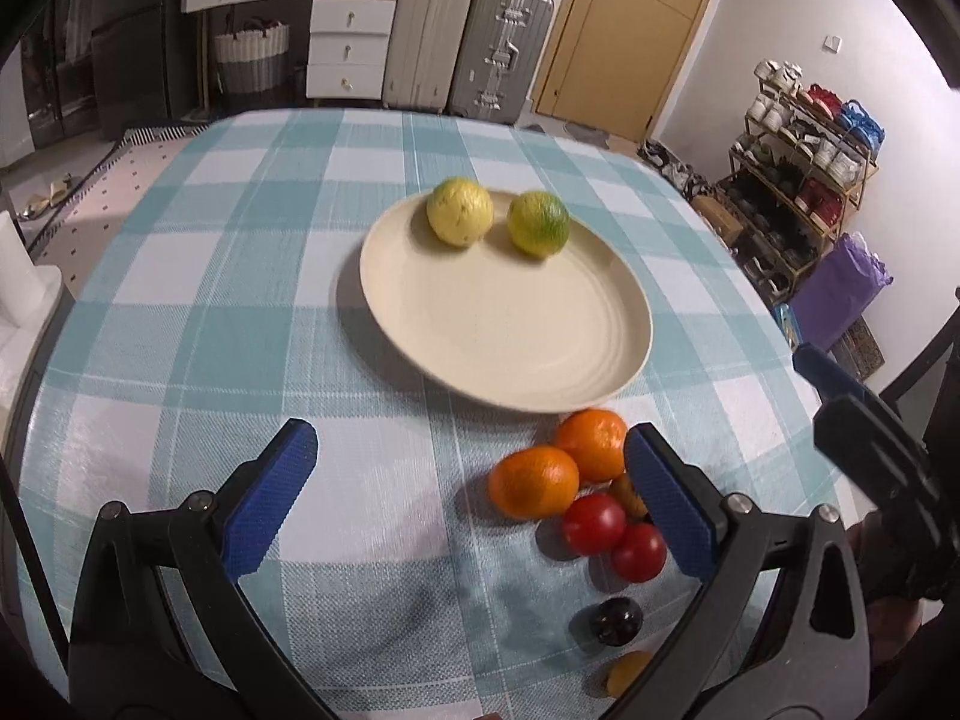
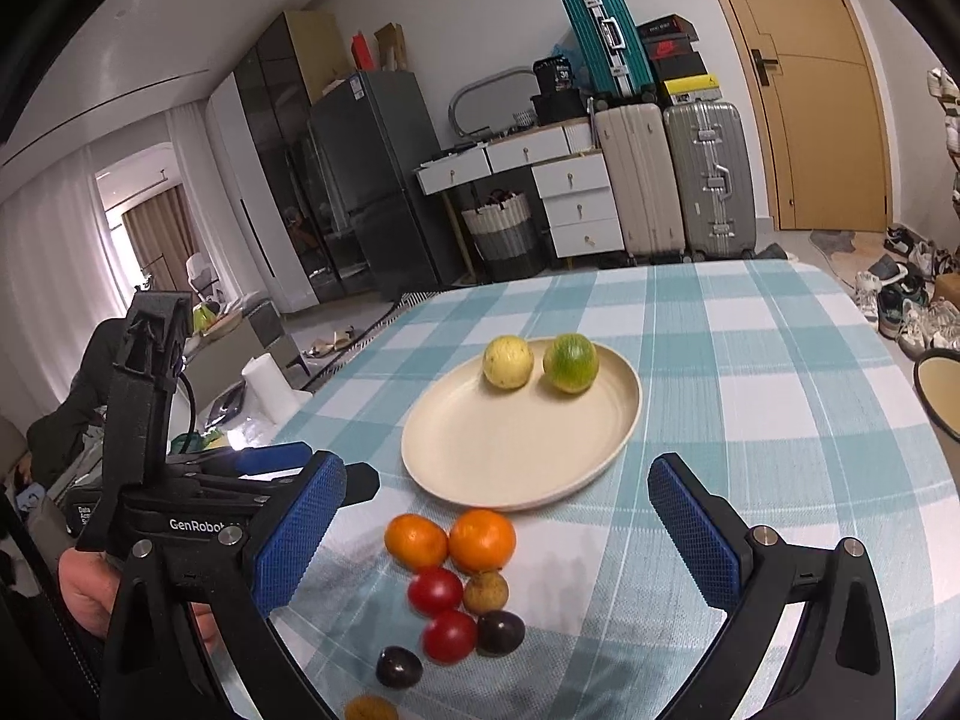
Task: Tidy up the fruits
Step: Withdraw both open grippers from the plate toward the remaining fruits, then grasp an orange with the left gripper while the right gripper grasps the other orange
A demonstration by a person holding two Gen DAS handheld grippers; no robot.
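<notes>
On the plate sit two yellow-green fruits; oranges, tomatoes and plums (dark ones) wait just beside it; both tools, left and right, gape empty.

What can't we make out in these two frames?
- Small brownish fruit: left wrist view, mostly behind the left hand-held gripper finger.
- Yellow-orange fruit: right wrist view, cut off by the bottom edge.
- White dark-rimmed dish: right wrist view, cut off by the right edge.
</notes>
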